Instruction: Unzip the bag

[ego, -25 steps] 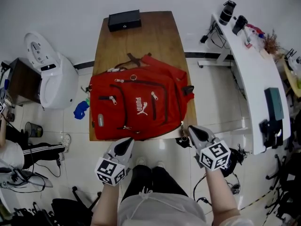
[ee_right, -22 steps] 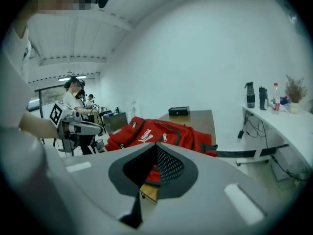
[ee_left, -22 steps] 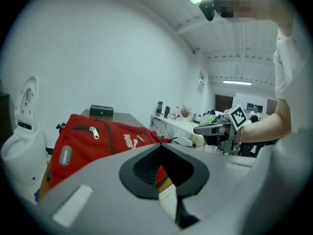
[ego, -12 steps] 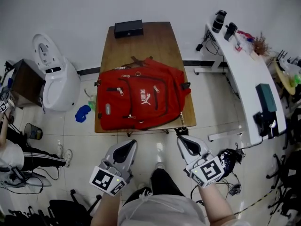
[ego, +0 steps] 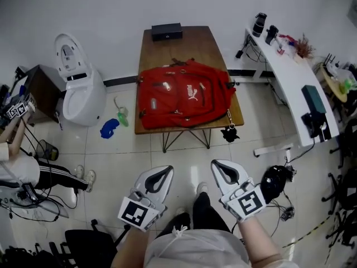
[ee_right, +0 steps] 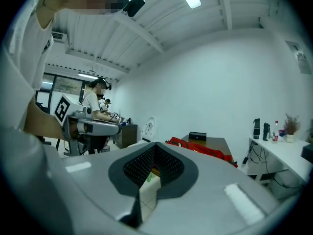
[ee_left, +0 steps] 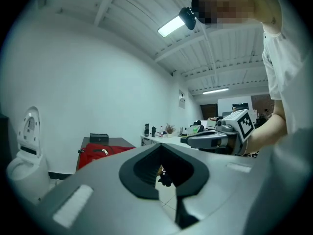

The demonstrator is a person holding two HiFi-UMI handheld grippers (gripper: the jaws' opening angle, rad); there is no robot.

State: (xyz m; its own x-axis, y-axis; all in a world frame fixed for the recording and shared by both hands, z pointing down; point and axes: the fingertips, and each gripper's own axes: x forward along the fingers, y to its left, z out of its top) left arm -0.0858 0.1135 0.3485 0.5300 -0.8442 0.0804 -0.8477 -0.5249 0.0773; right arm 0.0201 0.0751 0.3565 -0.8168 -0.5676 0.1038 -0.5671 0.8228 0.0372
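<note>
Standing well apart from the wooden surface (ego: 189, 44), the person holds both tools low in front of the body, over the tiled floor (ego: 184, 158). The left tongs (ego: 166, 171) are pressed together at the tips with nothing between them, and the right tongs (ego: 216, 165) are pressed together and empty as well. Both point roughly toward the surface, side by side and apart from each other.

The red backpack (ego: 187, 94) lies flat on the near half of the surface, front side up with its white logo showing, touched by neither tool. A strap with a small dark piece (ego: 229, 133) hangs off the near right corner. A black box (ego: 167, 31) sits at the far edge, clear of the backpack. To the left stands a white machine (ego: 78, 91), with a blue item (ego: 109, 128) on the floor beside it. A long white desk (ego: 287, 71) runs along the right.
</note>
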